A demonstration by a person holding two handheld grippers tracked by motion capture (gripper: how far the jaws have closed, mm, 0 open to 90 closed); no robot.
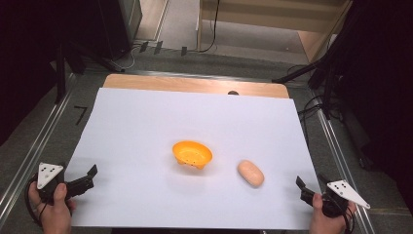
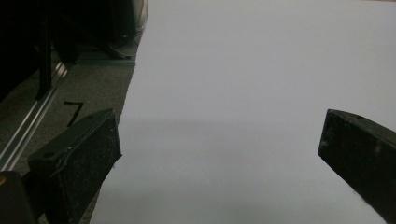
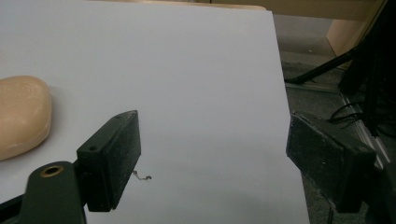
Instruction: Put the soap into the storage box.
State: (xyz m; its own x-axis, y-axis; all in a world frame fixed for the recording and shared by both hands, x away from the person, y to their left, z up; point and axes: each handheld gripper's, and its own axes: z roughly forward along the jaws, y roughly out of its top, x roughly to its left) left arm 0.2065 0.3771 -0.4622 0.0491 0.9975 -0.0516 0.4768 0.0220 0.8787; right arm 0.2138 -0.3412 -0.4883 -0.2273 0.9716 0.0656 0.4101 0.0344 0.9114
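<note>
While both grippers wait at the near corners of the white sheet (image 1: 146, 122), no grasp has begun, so this reads as the opening step: the approach. Taking the orange bowl (image 1: 192, 154) as the landmark, the left gripper (image 1: 91, 171) sits well apart from it, off to its left and nearer the person, at the sheet's left edge. Its jaws stand wide apart and hold nothing; in the left gripper view they frame bare sheet. The bowl itself rests upright near the sheet's middle, with small holes in its bottom. Just to the right of the bowl and slightly nearer the person lies the tan bread roll (image 1: 251, 173), apart from the bowl and lying flat. Farther right of the bowl, past the roll, the right gripper (image 1: 299, 184) rests at the sheet's right edge, jaws likewise spread and empty; in the right gripper view the roll (image 3: 21, 116) shows left of them. Being the nearer tool, the right gripper seems the likely one to act: the next move would call for swinging it toward the bowl's side until the jaws straddle the roll across its narrower width, then closing gently, since the roll looks soft.
</note>
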